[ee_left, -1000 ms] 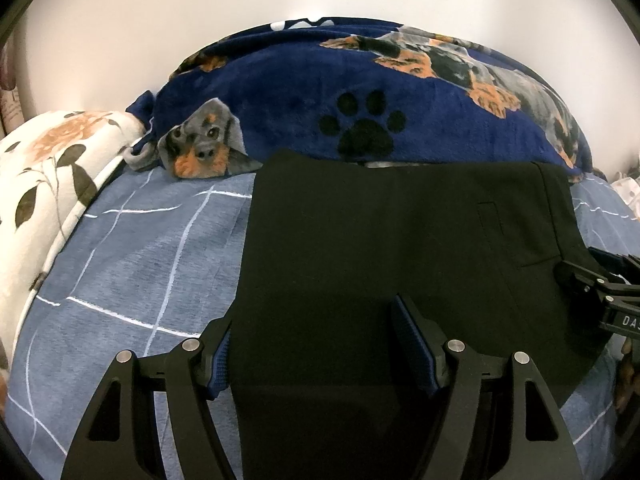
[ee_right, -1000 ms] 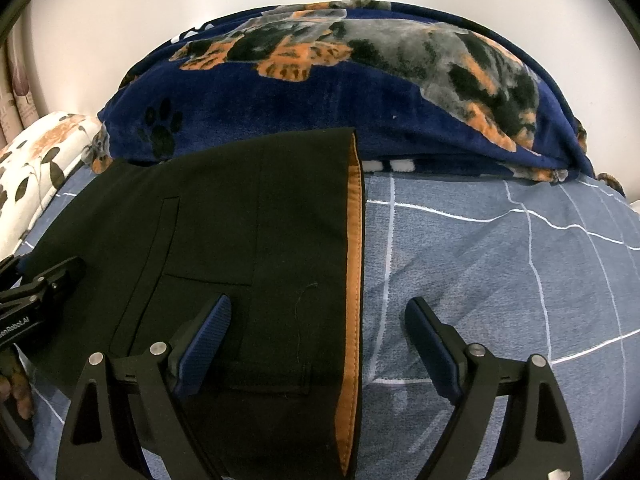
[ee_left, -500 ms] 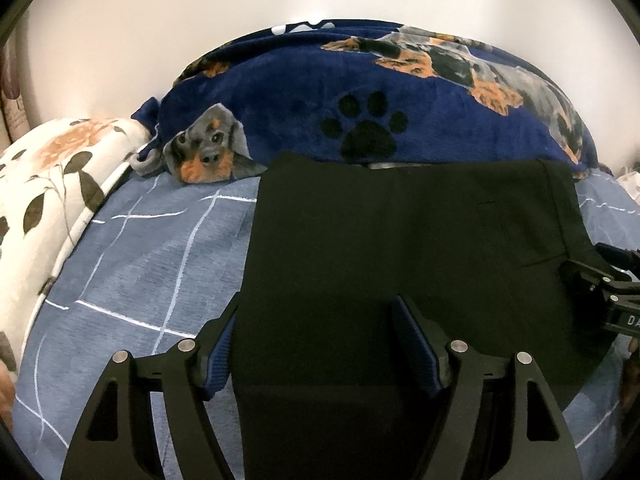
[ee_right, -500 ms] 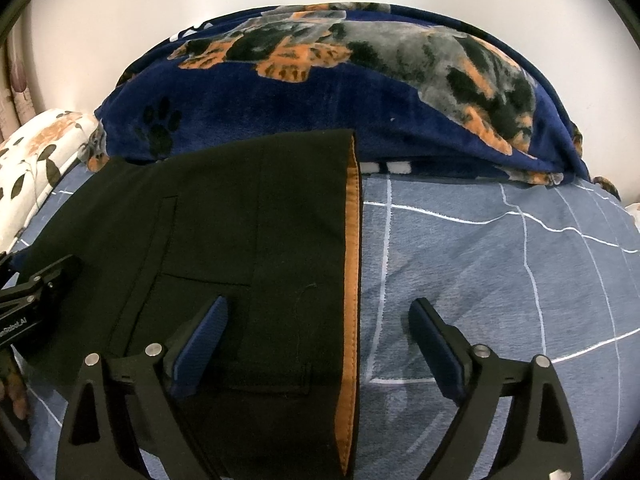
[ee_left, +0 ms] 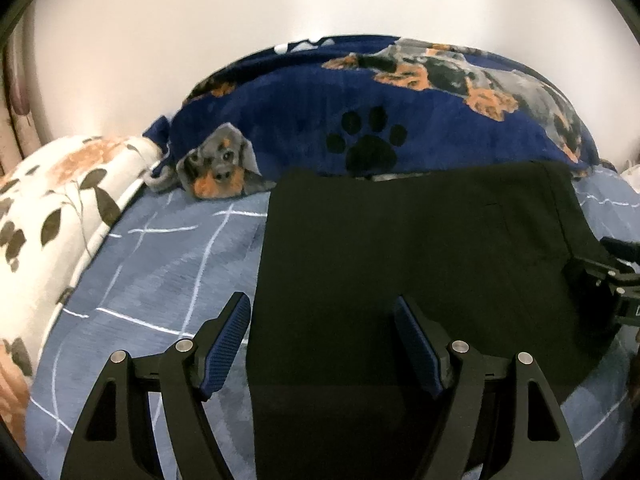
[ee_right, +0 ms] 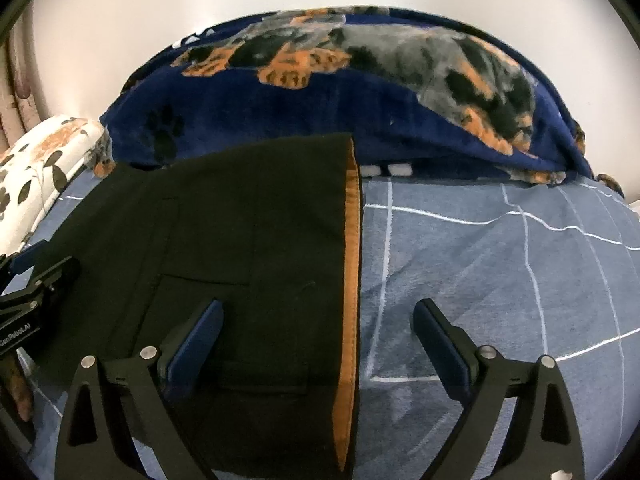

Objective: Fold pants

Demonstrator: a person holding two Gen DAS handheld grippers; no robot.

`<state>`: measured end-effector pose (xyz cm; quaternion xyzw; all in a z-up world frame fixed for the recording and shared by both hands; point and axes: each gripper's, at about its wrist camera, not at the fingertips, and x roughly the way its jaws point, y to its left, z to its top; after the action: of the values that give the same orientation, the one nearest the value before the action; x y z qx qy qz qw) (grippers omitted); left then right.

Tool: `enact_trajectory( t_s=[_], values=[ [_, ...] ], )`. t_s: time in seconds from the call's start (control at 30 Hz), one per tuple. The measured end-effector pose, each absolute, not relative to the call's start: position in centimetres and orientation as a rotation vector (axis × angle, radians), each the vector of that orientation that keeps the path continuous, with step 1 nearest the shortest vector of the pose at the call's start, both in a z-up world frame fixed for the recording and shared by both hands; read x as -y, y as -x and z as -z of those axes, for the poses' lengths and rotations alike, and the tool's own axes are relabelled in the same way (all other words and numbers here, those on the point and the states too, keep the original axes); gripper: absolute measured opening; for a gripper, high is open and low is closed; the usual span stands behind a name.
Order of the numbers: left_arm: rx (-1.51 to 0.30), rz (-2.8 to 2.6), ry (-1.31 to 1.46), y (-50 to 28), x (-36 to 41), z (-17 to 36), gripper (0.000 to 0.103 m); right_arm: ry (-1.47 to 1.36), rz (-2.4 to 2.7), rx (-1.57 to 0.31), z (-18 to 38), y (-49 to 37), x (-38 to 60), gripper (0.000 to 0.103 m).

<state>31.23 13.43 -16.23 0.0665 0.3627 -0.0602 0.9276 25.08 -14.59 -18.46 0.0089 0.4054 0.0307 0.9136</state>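
Folded black pants (ee_left: 420, 248) lie flat on the bed, their far edge against a blanket. My left gripper (ee_left: 320, 300) hovers open over the pants' left edge, its left finger (ee_left: 228, 332) above the sheet and its right finger above the cloth. Over the opposite side, the jaws of my right gripper (ee_right: 320, 304) are opening. The pants (ee_right: 260, 220) and their orange waistband lining (ee_right: 352, 260) lie between those jaws, with no pad pressing on them. Each view shows the other gripper at its edge: the right gripper (ee_left: 608, 276) and the left gripper (ee_right: 32, 292).
A navy dog-print blanket (ee_left: 360, 120) is bunched along the white wall behind the pants. A white floral quilt (ee_left: 48, 220) rises at the left. The blue checked bedsheet (ee_right: 500, 272) stretches to the right of the pants. A hand's fingers (ee_right: 20, 392) show at the lower left.
The right gripper's fingers have spread a little wider. The left gripper has shifted slightly, so its left finger now stands just off the pants' edge over the sheet.
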Motion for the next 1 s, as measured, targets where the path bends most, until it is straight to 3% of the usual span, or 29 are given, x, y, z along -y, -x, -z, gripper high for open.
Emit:
enact_trajectory(
  t_s=[0.23,1.0],
  values=[
    [-0.714,0.111,-0.17,-32.5,-17.5,15.4,0.081,-0.1,-0.076,-0.774,15.7,-21.5,16.2,0.094],
    [-0.597,0.107,-0.163,-25.3,-20.2,7.6,0.094,-0.148,-0.176,-0.734,9.4,-9.4,16.9,0.094]
  ],
)
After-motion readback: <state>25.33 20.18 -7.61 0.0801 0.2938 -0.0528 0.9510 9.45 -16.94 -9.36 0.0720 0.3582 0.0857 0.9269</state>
